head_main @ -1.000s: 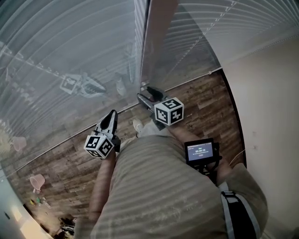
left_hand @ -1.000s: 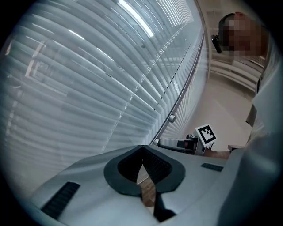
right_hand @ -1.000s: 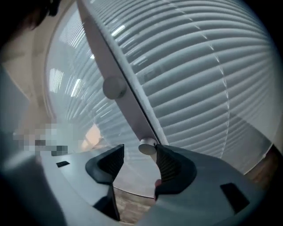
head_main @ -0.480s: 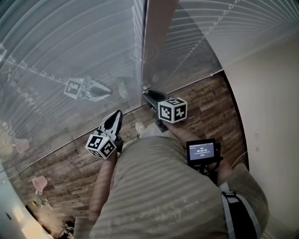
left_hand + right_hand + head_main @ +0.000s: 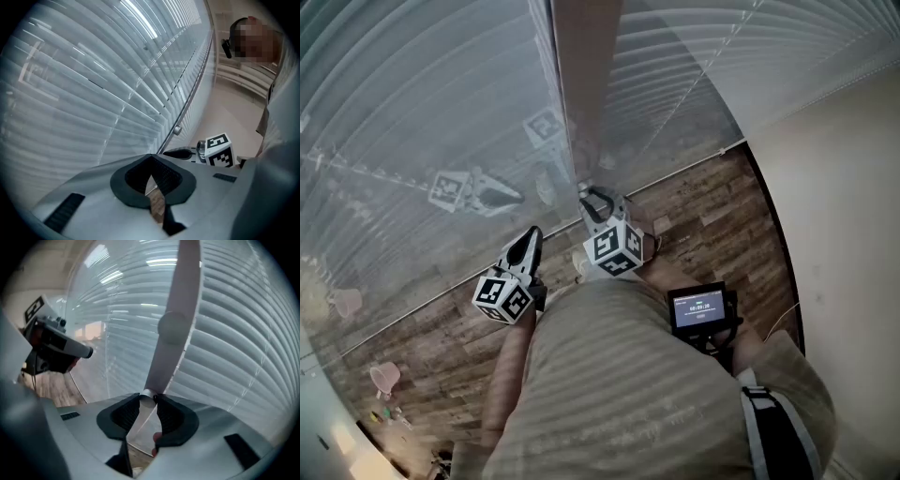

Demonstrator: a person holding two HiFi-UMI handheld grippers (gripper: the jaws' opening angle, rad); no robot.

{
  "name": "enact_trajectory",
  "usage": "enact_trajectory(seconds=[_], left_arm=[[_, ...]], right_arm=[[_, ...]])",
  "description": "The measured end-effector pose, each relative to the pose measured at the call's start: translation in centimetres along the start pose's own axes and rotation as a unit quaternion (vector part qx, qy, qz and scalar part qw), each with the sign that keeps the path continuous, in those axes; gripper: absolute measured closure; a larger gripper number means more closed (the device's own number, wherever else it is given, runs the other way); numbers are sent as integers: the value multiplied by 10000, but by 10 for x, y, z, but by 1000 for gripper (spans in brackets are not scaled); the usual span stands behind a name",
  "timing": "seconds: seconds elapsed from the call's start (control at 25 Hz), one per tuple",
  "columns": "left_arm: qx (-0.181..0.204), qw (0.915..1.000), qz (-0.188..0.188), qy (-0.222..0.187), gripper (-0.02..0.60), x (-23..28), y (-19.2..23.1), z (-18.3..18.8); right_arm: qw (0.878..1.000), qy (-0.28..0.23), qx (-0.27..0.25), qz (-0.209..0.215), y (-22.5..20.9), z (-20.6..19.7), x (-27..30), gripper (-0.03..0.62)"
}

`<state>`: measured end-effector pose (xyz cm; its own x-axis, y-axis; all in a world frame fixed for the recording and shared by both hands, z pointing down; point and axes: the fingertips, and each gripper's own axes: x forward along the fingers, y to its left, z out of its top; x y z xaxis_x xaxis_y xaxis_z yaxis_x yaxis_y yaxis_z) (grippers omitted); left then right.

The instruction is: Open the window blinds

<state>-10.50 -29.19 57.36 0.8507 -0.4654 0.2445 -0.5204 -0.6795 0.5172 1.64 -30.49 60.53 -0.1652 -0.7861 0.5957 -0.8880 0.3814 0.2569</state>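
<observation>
The jaws of the right gripper [image 5: 148, 398] have just been closing and now pinch the lower end of the tilt wand [image 5: 177, 296]. The wand's tip sits right at the jaw tips, not deep between the pads. The jaws of the left gripper [image 5: 150, 157] are closed tip to tip on nothing, and only floor shows through the gap behind the tips.

The wand hangs along the seam where two panels meet, the left blind [image 5: 412, 103] and the right blind [image 5: 703, 56]. Both have their slats turned flat and closed. A thicker knob [image 5: 173, 328] sits partway up the wand.

In the head view the right gripper is close in front of that seam. The left gripper is beside it but apart from it, and points toward the left blind. From the left gripper view, slats fill the space ahead and to the left, and the right gripper shows off to the right.

On the right, the lower edge of the right blind ends at a plain wall [image 5: 844, 187], with bare wood floor [image 5: 703, 211] between the person and that wall. On the left, the floor runs along the left blind's lower edge to some small pink things [image 5: 382, 375], well away from both grippers. A small screen device [image 5: 703, 309] shows at the person's right side.
</observation>
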Motion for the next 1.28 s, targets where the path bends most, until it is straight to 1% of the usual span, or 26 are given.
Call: enact_trajectory(seconds=[0.08,0.16,0.24,0.36,0.4,0.44,0.48,0.52,0.56,0.6,0.64,0.68,0.84,0.92,1.0,1.12,1.2,1.24,1.28], left_arm=[[-14,10000,57,15,566,-2,3,-1],[-26,10000,79,33,566,-2,5,-4],[-36,9999,79,57,566,-1,6,-6],[-56,9999,110,69,566,-1,8,-7],[-72,9999,131,63,566,-1,10,-8],[-88,9998,150,55,566,-1,12,-8],[-99,9998,165,49,566,-1,14,-9],[-104,9998,176,48,566,-1,16,-9],[-109,9998,183,54,566,-1,17,-10],[-118,9997,184,67,566,0,17,-11],[-130,9997,178,83,566,1,16,-12],[-138,9997,164,99,566,3,15,-12],[-72,9998,131,145,566,6,17,-17],[-65,9998,133,140,566,6,15,-19],[-74,9998,150,119,566,3,12,-18],[-58,9998,193,91,566,-3,12,-11],[-48,9997,236,77,566,-5,15,-8],[-54,9996,259,71,566,-6,15,-7],[-64,9996,276,60,566,-6,14,-7]], right_arm=[[9977,81,-656,-161,2,0,0,470],[9935,159,-1092,-282,3,0,1,471],[9927,167,-1161,-296,3,-1,2,473],[9962,30,-864,-68,4,-2,3,471],[9976,-79,-671,124,6,-2,4,466],[9984,-226,-306,414,10,-3,4,448],[9960,-383,276,759,13,-3,5,403],[9877,-513,1011,1078,15,-3,5,349],[9737,-595,1764,1312,14,-4,6,333],[9581,-620,2399,1439,11,-6,7,333],[9448,-598,2854,1495,8,-9,8,333],[9351,-548,3145,1541,6,-12,8,335],[9057,-358,3801,1843,10,-22,15,338],[8950,-353,4031,1879,10,-23,15,378],[8937,-351,4067,1863,9,-22,13,399],[8996,-349,3933,1865,8,-14,15,402],[9012,-356,3882,1893,9,-9,15,447],[9028,-349,3848,1887,9,-8,15,459],[9069,-333,3768,1857,9,-8,14,459]])
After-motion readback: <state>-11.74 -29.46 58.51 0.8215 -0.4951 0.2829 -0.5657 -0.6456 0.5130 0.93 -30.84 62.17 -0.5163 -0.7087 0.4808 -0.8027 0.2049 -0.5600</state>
